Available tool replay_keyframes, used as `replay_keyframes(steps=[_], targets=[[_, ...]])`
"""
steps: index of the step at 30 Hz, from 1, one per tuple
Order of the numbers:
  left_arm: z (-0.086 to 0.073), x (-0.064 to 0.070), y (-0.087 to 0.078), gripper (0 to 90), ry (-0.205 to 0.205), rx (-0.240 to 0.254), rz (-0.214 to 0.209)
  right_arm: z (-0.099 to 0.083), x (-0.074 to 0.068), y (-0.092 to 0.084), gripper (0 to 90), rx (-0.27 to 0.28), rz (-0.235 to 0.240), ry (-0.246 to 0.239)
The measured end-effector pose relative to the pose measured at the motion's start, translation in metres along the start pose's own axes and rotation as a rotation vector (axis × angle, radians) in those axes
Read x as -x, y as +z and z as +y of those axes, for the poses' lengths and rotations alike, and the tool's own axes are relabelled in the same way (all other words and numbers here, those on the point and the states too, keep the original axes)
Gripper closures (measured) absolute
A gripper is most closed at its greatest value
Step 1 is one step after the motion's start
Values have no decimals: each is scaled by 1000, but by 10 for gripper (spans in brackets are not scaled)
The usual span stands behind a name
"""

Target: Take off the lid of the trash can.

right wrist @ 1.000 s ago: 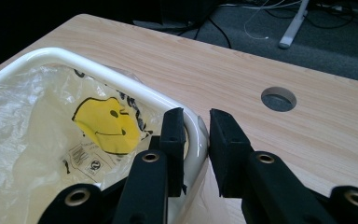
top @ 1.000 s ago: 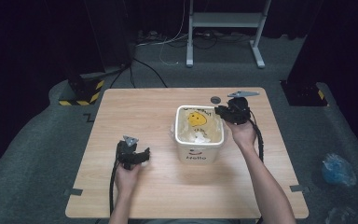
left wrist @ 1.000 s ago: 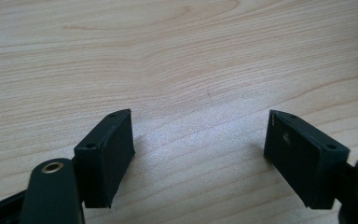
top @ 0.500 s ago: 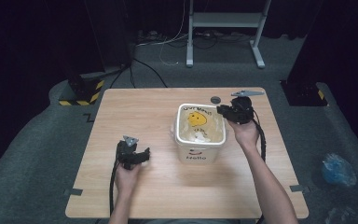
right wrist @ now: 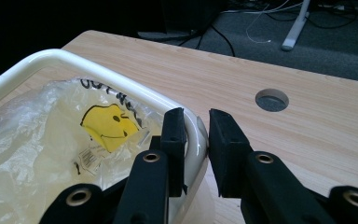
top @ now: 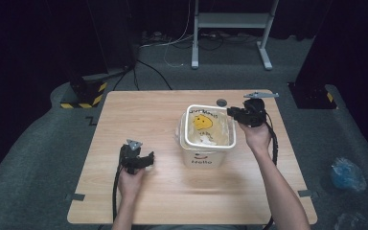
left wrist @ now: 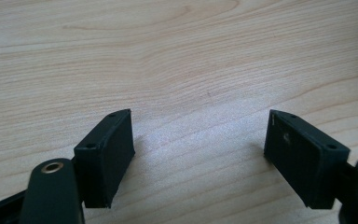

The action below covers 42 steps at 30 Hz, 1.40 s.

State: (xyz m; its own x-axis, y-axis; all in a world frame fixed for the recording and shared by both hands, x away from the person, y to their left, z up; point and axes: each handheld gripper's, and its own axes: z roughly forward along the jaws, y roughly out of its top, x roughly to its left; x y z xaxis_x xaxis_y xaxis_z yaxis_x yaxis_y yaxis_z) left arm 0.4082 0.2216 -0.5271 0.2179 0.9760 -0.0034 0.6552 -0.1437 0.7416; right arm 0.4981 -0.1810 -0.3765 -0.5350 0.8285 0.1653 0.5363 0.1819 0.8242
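The white bin (top: 210, 139), lined with a clear bag (right wrist: 37, 154) bearing a yellow smiley, stands mid-table; the right gripper (right wrist: 196, 135) pinches its rim at the far right corner. Well apart, the left gripper (left wrist: 198, 154) rests spread over bare table (left wrist: 177, 60).

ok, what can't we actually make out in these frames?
- Bottom of the white bin: high view and right gripper view, hidden by the clear plastic bag lining it.
- Black lettering on the bag: right gripper view, partly covered by the bin rim and folds.
- Right gripper: its jaws straddle the rim at a corner; whether the outer pad touches the rim cannot be told.
- Bluish thing on the floor: high view, too dark to identify.
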Motion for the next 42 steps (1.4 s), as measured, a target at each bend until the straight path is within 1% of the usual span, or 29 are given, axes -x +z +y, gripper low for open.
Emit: replay_keyframes(steps=[5,8,11,18,30,36,42], targets=[[0,0,0,241,2,-1,1,0,2,-5,768,6,1,5],[0,0,0,241,2,-2,0,0,4,-7,768,7,1,16],[0,0,0,241,2,-2,0,-1,5,-9,768,10,2,12],[0,0,0,241,3,-2,0,-2,10,-17,768,15,-4,22],[0,0,0,241,2,-2,0,-5,16,-25,770,10,-10,28],[0,0,0,240,3,-2,0,-7,19,-30,771,14,-26,21],[0,0,0,241,3,-2,0,-10,23,-37,771,21,-30,16]])
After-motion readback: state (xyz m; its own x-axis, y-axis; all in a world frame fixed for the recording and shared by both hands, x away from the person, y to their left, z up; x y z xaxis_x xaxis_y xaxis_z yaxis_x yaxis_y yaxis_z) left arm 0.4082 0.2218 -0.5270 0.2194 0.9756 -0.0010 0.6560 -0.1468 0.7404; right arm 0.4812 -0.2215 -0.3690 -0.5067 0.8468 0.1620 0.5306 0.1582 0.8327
